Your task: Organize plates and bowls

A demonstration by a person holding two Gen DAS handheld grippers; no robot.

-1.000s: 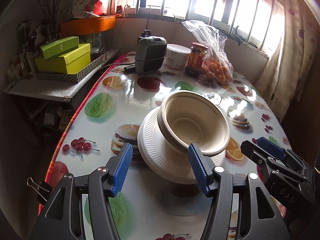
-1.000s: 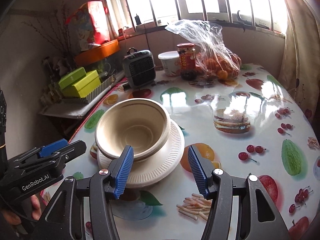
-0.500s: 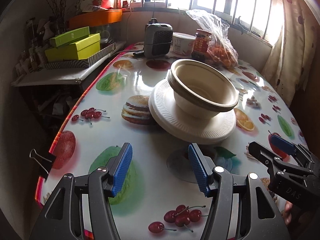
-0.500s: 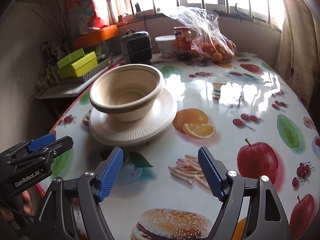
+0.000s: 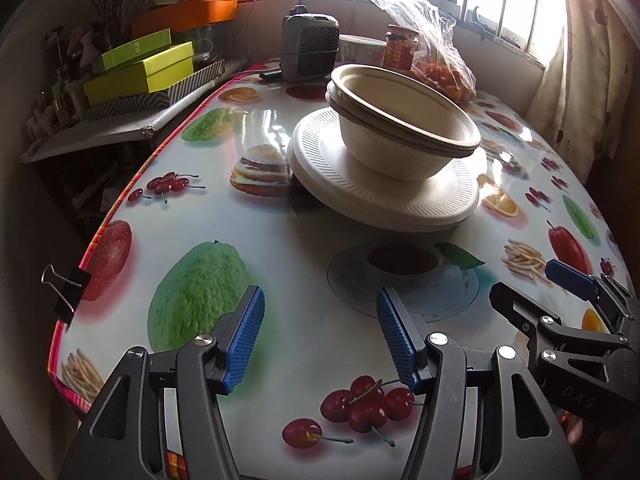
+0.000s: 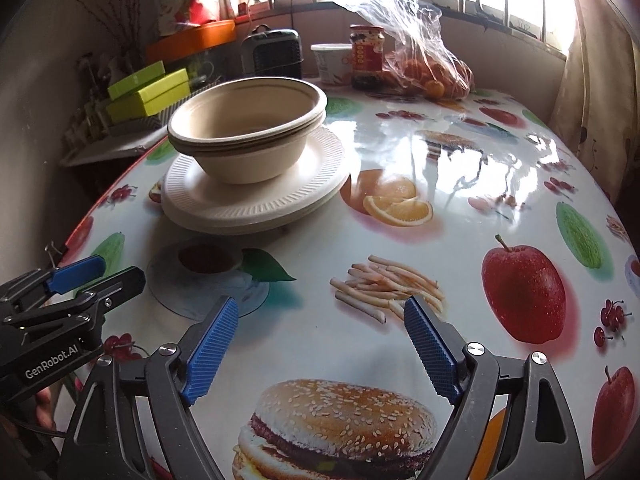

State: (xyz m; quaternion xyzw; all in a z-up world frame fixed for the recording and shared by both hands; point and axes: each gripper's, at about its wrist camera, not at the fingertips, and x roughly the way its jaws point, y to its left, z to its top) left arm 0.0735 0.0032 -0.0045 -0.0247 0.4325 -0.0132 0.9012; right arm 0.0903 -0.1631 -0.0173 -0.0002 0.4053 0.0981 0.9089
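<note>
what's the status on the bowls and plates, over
Left gripper open, empty; right gripper opening, empty. Bowls stacked on plates. Nothing in the way.

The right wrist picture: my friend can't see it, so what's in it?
Stacked beige bowls sit on white plates on a table printed with fruit and burgers. The right gripper, jaws opening and empty, is in front, with the left gripper beside it.

We see a glossy, smooth plastic tablecloth (image 6: 460,152) mirroring window light. The beige bowls (image 6: 248,136) look like matt pressed paper; the white plates (image 6: 256,196) beneath look matt, with ribbed rims. A crinkled clear plastic bag (image 6: 412,44) shines. The blue finger pads (image 5: 244,344) look ridged, rubbery.
</note>
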